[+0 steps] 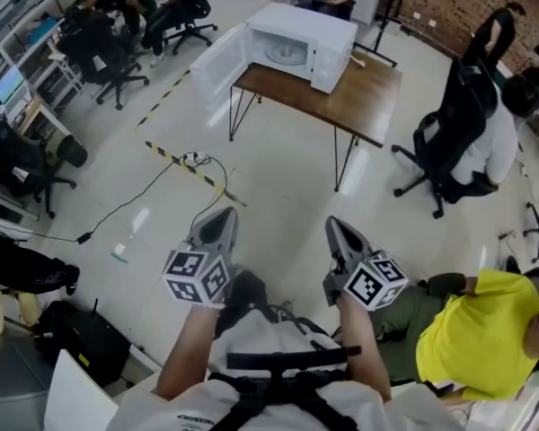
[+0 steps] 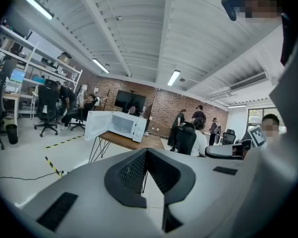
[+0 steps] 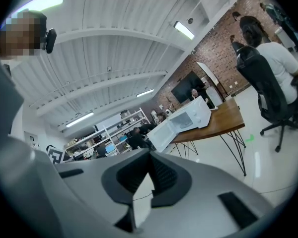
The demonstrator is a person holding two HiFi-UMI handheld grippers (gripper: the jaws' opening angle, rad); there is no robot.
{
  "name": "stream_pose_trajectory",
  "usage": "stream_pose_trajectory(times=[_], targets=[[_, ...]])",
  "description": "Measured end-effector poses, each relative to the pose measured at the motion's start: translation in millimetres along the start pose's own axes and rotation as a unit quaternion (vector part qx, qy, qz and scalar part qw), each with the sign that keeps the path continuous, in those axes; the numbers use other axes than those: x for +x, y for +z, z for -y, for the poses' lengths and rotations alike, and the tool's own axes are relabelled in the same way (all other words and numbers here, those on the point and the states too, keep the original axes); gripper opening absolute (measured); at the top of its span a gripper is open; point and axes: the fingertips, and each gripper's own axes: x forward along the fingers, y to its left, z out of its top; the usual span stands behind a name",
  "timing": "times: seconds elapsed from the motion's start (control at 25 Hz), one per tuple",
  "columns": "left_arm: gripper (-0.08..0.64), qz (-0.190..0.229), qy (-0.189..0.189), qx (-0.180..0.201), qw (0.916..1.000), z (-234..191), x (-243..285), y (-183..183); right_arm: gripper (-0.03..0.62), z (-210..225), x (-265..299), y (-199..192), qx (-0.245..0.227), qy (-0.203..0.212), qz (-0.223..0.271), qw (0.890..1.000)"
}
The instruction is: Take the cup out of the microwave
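A white microwave (image 1: 316, 36) stands on a wooden table (image 1: 364, 101) far ahead across the floor, its door (image 1: 220, 61) swung open to the left. Its lit cavity shows a round turntable (image 1: 283, 54); I cannot make out a cup in it from here. Both grippers are held close to the person's body, well short of the table. The left gripper (image 1: 226, 215) is shut and empty, and so is the right gripper (image 1: 335, 224). In the left gripper view the microwave (image 2: 128, 126) lies beyond the closed left gripper (image 2: 146, 151). The right gripper (image 3: 149, 153) points toward the microwave (image 3: 193, 115).
A person in white sits on a black office chair (image 1: 458, 142) right of the table. Someone in yellow (image 1: 472, 339) sits close at my right. A cable and yellow-black floor tape (image 1: 187, 163) cross the floor between me and the table. More chairs (image 1: 108, 57) stand at the left.
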Motion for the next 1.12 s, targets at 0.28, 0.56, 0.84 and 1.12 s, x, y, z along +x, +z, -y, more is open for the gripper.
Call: stream_pose_trajectory(times=[0.28,0.56,0.84,1.12], targets=[[0.000,-0.010,-0.015,0.004,0.9998,-3,44,1,0.003,28,17,8,0.010,-0.009,0.004,1.000],[0.000,-0.013,-0.033,0.003,0.9994,-29,114,26,0.003,61,67,32,0.015,-0.019,0.013,1.000],[0.000,-0.024,-0.062,0.017,0.9976,-62,188,71,0.003,82,133,77,0.012,-0.038,0.033,0.999],[0.000,-0.036,-0.090,0.018,0.9951,-90,248,92,0.003,102,188,100,0.006,-0.061,0.036,0.997]])
